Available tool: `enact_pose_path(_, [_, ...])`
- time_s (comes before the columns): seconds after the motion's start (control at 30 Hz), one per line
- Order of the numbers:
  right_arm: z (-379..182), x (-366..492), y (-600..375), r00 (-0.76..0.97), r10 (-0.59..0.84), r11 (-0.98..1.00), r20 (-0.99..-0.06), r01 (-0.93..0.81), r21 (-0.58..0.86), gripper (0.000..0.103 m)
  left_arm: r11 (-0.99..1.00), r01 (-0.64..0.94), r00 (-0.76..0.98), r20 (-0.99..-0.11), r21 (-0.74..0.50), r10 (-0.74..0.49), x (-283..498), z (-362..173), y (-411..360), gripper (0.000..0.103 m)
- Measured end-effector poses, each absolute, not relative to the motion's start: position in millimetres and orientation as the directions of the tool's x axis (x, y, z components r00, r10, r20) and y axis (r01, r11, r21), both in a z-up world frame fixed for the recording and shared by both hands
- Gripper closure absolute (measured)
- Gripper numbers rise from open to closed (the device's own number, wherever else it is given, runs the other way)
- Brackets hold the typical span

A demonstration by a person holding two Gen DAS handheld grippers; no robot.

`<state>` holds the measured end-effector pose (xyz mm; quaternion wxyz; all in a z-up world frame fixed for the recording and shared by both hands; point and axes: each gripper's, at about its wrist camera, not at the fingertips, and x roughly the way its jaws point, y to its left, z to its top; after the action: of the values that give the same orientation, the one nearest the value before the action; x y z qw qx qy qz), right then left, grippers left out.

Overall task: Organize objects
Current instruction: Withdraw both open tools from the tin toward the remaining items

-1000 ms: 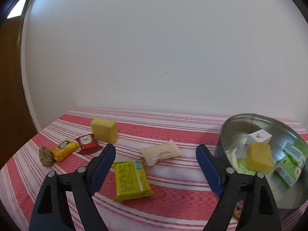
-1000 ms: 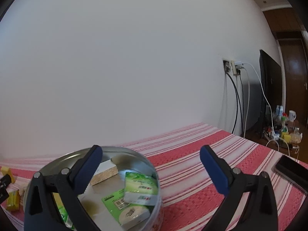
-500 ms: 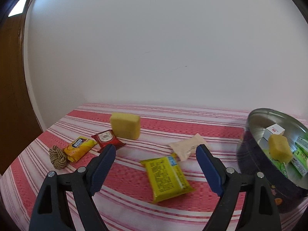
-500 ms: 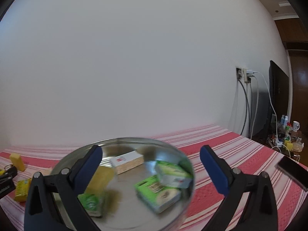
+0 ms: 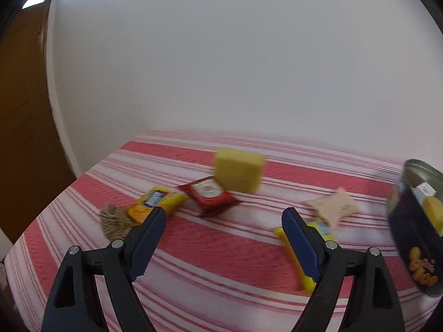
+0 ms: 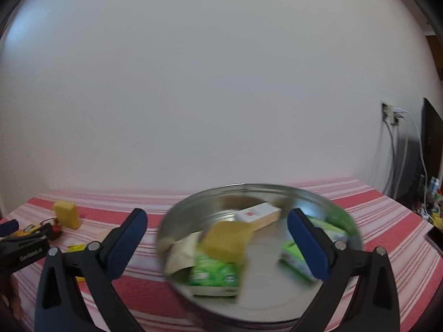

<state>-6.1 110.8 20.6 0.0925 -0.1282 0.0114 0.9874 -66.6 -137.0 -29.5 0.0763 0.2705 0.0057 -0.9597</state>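
Sponge (image 5: 238, 173) behind sachet (image 5: 209, 196), twine (image 5: 113, 221) far left, tin (image 5: 415, 238) far right on tablecloth (image 5: 221, 249).

The left gripper (image 5: 223, 240) and right gripper (image 6: 217, 239) look alike: black plastic clamp arms with triangular cut-outs, silver pivot screws, and ribbed dark-blue pads (image 5: 146, 244) on the fingers.

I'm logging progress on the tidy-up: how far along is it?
Partly done. The round tin already holds a yellow sponge, a white box and green packets. Nothing is in hand: the left gripper and right gripper are both open and empty. Left on the striped cloth: another sponge, red packet, orange packet, twine, beige packet and yellow packet.
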Motion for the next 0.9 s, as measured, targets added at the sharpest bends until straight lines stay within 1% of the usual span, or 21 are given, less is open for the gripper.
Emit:
enact_pose_path(0.17, [17.6, -12.5, 80.1, -0.954, 0.111, -0.994, -0.28, -0.112, -0.014, 0.001, -0.976, 0.218, -0.812, -0.558, -0.013, -0.174, -75.2, -35.0, -177.1, 0.016])
enact_pose_path(0.27, [15.0, -17.9, 60.6, -0.95, 0.069, -0.998, -0.303, -0.066, -0.02, 0.001, -0.958, 0.285, -0.79, -0.571, -0.015, -0.226, -79.9, -37.4, -199.4, 0.016])
enact_pose_path(0.37, [11.0, -25.8, 40.1, -0.939, 0.014, -1.0, -0.343, -0.011, -0.009, 0.001, -0.932, 0.361, -0.751, -0.599, -0.019, -0.279, -85.6, -42.0, -223.8, 0.016])
enact_pose_path(0.5, [6.1, -42.4, 9.7, -0.914, -0.048, -0.997, -0.403, 0.065, -0.029, 0.002, -0.907, 0.418, -0.703, -0.649, -0.048, -0.29, -94.6, -50.2, -254.5, 0.016])
enact_pose_path(0.57, [0.9, -48.2, -2.6, -0.897, -0.07, -0.995, -0.436, 0.091, -0.027, 0.002, -0.9, 0.432, -0.688, -0.665, -0.056, -0.289, -97.8, -53.0, -263.3, 0.016])
enact_pose_path(0.6, [-2.3, -55.7, -10.4, -0.879, -0.086, -0.993, -0.47, 0.111, -0.025, 0.002, -0.895, 0.441, -0.681, -0.674, -0.063, -0.288, -99.3, -54.6, -268.7, 0.016])
enact_pose_path(0.73, [-13.8, -78.1, -27.0, -0.82, -0.111, -0.988, -0.561, 0.151, -0.025, 0.006, -0.894, 0.441, -0.648, -0.716, -0.077, -0.258, -109.2, -64.0, -280.2, 0.016])
enact_pose_path(0.8, [-19.5, -89.8, -33.8, -0.791, -0.119, -0.987, -0.6, 0.16, -0.015, 0.006, -0.89, 0.437, -0.648, -0.731, -0.128, -0.213, -110.1, -68.1, -287.2, 0.016])
enact_pose_path(0.9, [-30.5, -102.6, -41.9, -0.741, -0.115, -0.986, -0.661, 0.169, -0.017, 0.01, -0.885, 0.44, -0.646, -0.739, -0.154, -0.192, -110.9, -70.3, -291.2, 0.016])
